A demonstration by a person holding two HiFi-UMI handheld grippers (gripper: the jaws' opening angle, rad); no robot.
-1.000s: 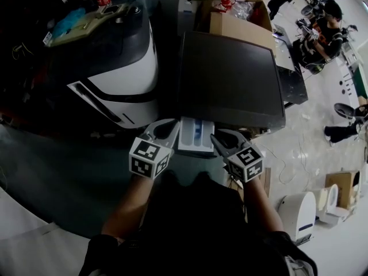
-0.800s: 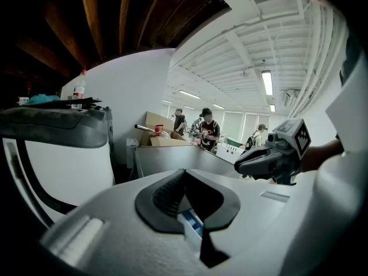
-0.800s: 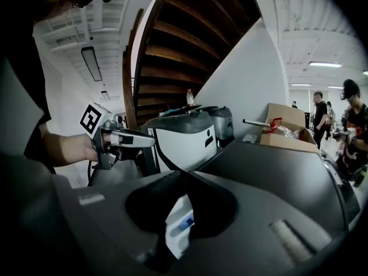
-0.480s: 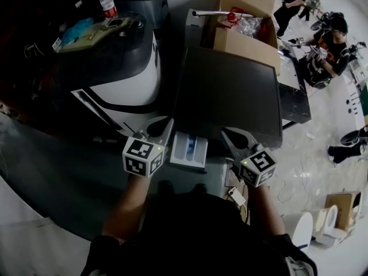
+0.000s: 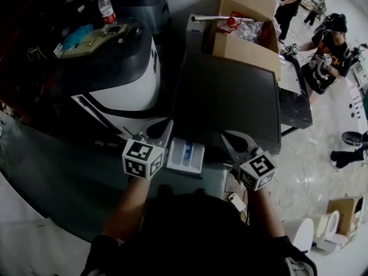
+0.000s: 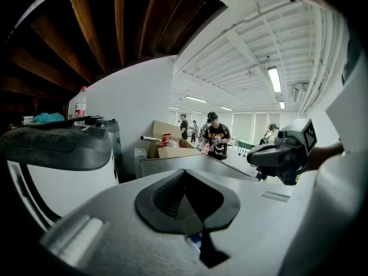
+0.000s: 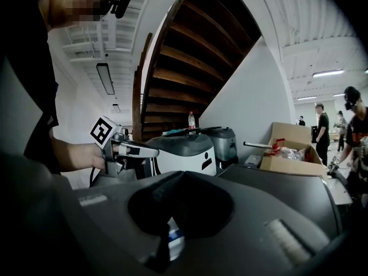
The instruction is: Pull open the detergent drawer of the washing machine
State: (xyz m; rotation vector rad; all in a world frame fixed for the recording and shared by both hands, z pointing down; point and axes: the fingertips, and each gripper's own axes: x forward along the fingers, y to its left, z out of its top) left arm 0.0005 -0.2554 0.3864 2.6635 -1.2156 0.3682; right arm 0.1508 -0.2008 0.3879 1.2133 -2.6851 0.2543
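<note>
The washing machine (image 5: 230, 102) shows its dark top in the head view. Its white detergent drawer (image 5: 186, 156) stands pulled out from the front left corner, its blue insert visible. My left gripper (image 5: 165, 128) hovers just left of the drawer, jaws shut and empty. My right gripper (image 5: 228, 138) hangs to the drawer's right, also shut on nothing. Neither touches the drawer. In the left gripper view the left gripper (image 6: 185, 197) has its dark pads together, with a sliver of the drawer (image 6: 195, 241) below. In the right gripper view the right gripper (image 7: 181, 203) looks the same, above the drawer (image 7: 174, 240).
A white and dark grey machine (image 5: 115, 68) stands left of the washer, with a water bottle (image 5: 105, 7) on top. An open cardboard box (image 5: 247, 33) sits behind the washer. People (image 5: 325, 56) stand at the back right. White appliances (image 5: 322, 223) and cables lie on the floor.
Both grippers have risen and drawn back from beside the drawer. The right gripper's jaws, apart a second ago, are now together. The drawer stays pulled out.
</note>
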